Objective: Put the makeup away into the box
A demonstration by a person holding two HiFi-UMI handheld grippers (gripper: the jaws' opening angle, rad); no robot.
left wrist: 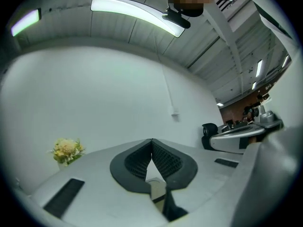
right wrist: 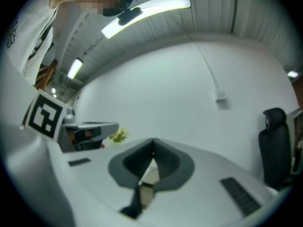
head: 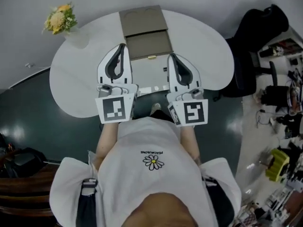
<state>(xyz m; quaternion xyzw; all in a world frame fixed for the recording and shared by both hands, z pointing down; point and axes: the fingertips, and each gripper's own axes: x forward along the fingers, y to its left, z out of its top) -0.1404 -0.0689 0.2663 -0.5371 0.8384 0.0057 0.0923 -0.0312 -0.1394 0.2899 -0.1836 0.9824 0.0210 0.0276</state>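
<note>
Head view only: small pale items (head: pixel 156 88) by the desk's (head: pixel 75 79) near edge, too small to ID; box (head: pixel 147 45) at far edge centre, lid up. Gripper views show just wall and flowers (left wrist: pixel 67 150). Left gripper (head: pixel 124 45) and right gripper (head: pixel 170 56) are fully closed and empty, tips flanking the box; contact unclear.
</note>
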